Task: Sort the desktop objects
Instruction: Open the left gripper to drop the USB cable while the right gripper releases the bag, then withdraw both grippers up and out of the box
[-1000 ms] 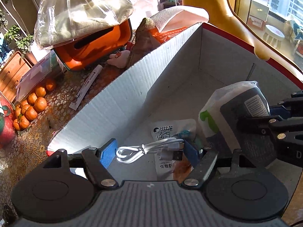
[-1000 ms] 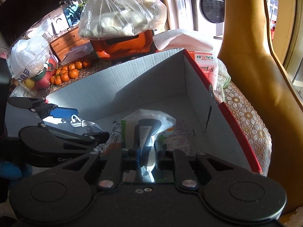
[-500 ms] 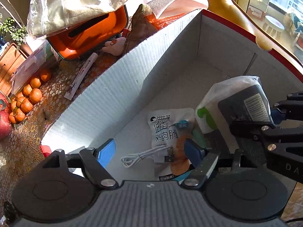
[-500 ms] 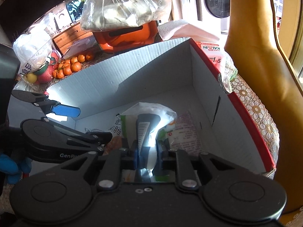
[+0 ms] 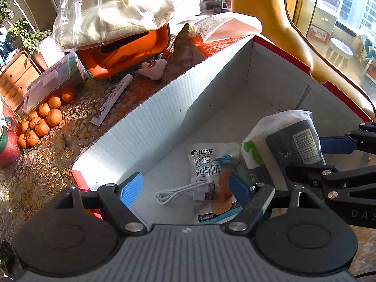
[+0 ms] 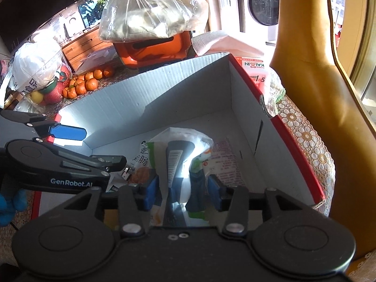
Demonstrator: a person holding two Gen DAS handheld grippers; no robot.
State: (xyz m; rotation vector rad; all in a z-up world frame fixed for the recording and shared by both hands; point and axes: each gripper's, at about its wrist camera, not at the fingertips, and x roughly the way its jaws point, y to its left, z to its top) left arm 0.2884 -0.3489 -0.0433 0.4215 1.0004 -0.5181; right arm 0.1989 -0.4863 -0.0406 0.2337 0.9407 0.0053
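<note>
The left gripper (image 5: 186,188) stands with its blue pads spread wide and nothing between them, hovering above the near end of the white corrugated cardboard box with a red outer rim (image 5: 164,108). Directly below and ahead of it, on the box floor, lies the coiled white USB cable (image 5: 185,191), touching the white printed snack pouch (image 5: 209,164) beside it.

The right gripper (image 6: 183,188) has its pads parted on either side of the dark tube wrapped in a white-and-green plastic bag (image 6: 181,157); whether either pad touches the wrapping cannot be told (a visible gap shows on both sides). The tube sits inside the box, propped upward, its long axis running straight away from the right gripper along the fingers' line. The right gripper is plainly the nearer. Judged step: depositing the tube; withdrawal straight back along that axis looks least likely to snag.
</note>
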